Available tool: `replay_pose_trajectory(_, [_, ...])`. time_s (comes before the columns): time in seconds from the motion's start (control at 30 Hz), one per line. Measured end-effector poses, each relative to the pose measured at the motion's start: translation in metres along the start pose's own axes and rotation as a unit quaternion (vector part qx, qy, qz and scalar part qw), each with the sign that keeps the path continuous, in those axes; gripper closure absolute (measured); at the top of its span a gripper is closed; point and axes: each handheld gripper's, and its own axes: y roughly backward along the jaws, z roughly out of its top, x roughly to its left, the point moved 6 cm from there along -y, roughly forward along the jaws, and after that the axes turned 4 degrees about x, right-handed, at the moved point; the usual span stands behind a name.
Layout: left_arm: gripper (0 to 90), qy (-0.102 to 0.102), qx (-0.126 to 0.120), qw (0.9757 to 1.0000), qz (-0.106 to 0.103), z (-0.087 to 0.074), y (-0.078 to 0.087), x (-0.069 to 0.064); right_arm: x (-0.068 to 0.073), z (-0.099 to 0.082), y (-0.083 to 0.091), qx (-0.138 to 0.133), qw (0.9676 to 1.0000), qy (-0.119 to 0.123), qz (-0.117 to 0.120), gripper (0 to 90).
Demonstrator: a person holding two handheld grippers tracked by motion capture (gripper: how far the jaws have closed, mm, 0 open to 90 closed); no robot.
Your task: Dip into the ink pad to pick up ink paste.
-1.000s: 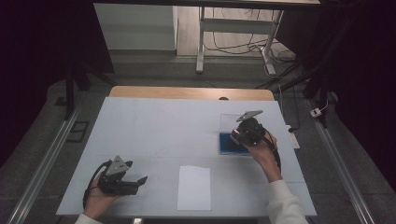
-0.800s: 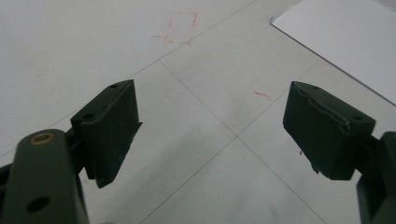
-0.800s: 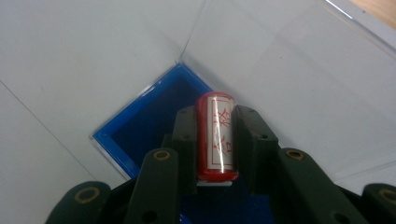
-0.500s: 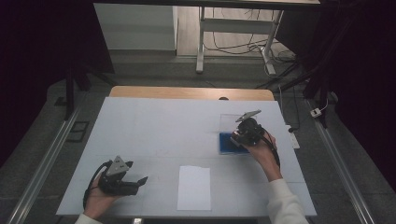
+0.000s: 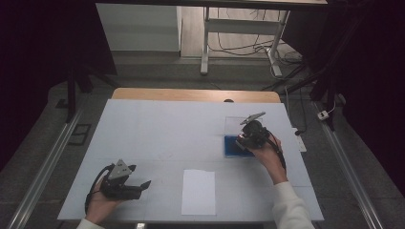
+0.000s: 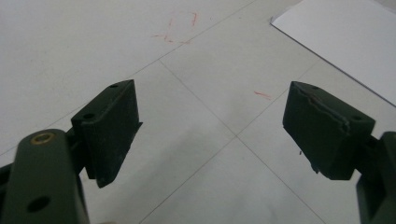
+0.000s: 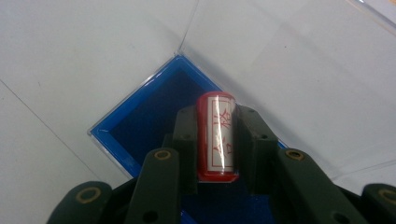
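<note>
Your right gripper (image 7: 215, 140) is clamped on the red stamp (image 7: 216, 135), held directly over the blue ink pad (image 7: 140, 122); its long axis points down at the pad. Your left gripper (image 6: 210, 135) rests open, well apart.

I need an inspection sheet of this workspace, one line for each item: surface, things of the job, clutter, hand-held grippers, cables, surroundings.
Surface: white table top with thin grid lines and faint red marks.
Job's things: red cylindrical stamp with red characters on its label; blue ink pad in a clear case, transparent lid open; white paper sheet near the front edge.
Clutter: nothing seen.
Grippers: right hand-held gripper shut on the stamp, over the ink pad; left hand-held gripper open, nothing between its jaws, low over the table.
Cables: black cable loops from the left hand-held gripper; loose cables on the floor beyond.
Surroundings: dark room, metal stand behind the table.
</note>
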Motion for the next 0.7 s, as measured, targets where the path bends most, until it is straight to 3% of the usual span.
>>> replay_pose_trajectory(0.23, [18.8, 0.004, -0.002, 1.0000, 0.003, -0.0009, 0.0023, 0.0004, -0.0027, -0.0023, -0.0015, -0.004, 0.9999, -0.003, 0.013, 71.2])
replay_pose_trajectory(0.4, [18.8, 0.005, -0.003, 1.0000, 0.003, -0.0004, 0.0029, -0.0004, -0.0002, -0.0010, -0.0019, 0.005, 1.0000, 0.005, 0.003, 71.2])
replay_pose_trajectory(0.7, [18.9, 0.007, -0.004, 1.0000, 0.003, 0.0008, 0.0028, -0.0010, -0.0019, -0.0010, -0.0026, 0.006, 0.9999, 0.006, 0.010, 71.2])
